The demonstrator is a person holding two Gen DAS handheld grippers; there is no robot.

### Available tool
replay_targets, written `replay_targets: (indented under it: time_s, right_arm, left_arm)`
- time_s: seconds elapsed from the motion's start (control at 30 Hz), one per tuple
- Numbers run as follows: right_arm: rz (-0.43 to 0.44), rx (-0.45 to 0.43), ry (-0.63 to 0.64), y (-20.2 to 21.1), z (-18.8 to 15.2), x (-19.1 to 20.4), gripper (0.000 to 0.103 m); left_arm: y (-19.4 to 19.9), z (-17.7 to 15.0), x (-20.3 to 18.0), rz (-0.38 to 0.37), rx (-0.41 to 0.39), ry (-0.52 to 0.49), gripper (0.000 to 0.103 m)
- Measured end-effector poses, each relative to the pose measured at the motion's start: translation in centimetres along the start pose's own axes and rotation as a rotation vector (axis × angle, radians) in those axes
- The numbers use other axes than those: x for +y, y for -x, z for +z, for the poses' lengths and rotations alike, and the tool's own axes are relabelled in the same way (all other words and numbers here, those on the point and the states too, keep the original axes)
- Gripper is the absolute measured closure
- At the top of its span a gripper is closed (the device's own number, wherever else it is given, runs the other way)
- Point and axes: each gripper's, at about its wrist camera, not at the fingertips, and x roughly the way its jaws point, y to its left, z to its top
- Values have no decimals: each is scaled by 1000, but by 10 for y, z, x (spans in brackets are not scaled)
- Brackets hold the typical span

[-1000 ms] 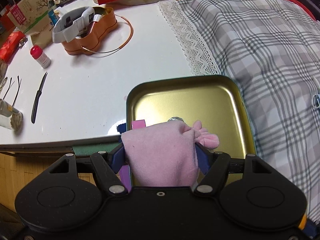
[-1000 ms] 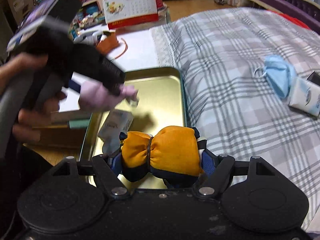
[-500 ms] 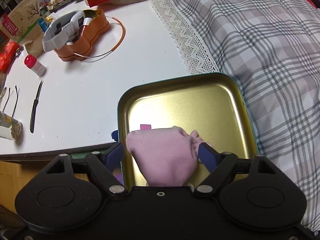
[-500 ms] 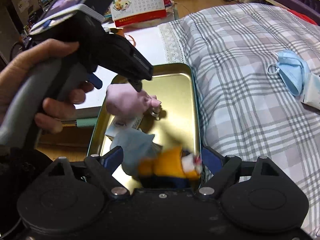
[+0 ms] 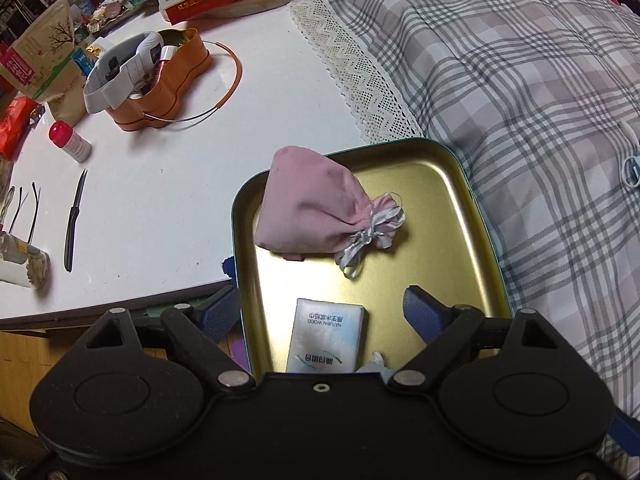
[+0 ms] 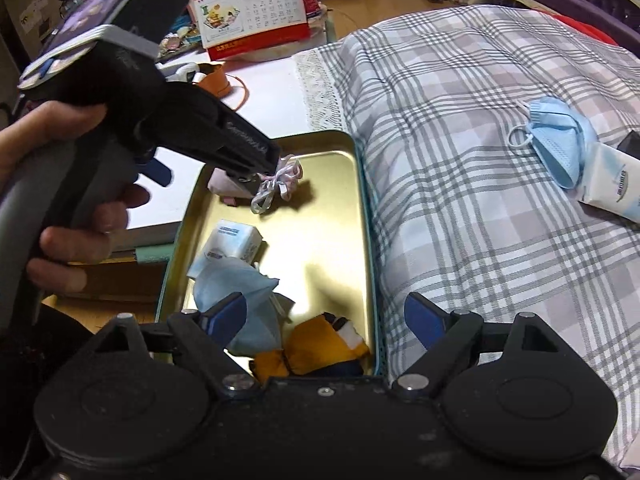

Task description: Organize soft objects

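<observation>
A gold metal tray (image 5: 436,216) lies where the white table meets the bed. The pink drawstring pouch (image 5: 308,208) rests in its far left corner, free of my left gripper (image 5: 320,304). That gripper's jaws are opening above a white tissue pack (image 5: 326,336), touching nothing. In the right wrist view the orange and navy soft toy (image 6: 316,344) lies at the tray's near end beside a blue face mask (image 6: 240,292). My right gripper (image 6: 324,310) hovers open over them, and a hand (image 6: 60,240) holds the left gripper over the pouch (image 6: 220,184).
A second blue mask (image 6: 556,140) and a tissue pack (image 6: 612,184) lie on the plaid bedspread (image 5: 520,80) to the right. The white table (image 5: 160,180) carries an orange tin (image 5: 160,76), a knife (image 5: 74,220) and a red-capped bottle (image 5: 68,140).
Both grippers opened. The pink pouch dropped from the left one into the tray's far corner. The orange toy fell from the right one to the tray's near end.
</observation>
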Motion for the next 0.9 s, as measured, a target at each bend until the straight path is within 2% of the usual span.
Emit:
replay_targets:
  time_s: [0.4,0.9]
  right_arm:
    - [-46,19,-21,0,3,-10,17]
    - [-106,-8,-119,25,6,-40,17]
  left_arm:
    - [11,-16,1,-12,4,-25,16]
    - [47,-43,-3,-35,-63,-100,15]
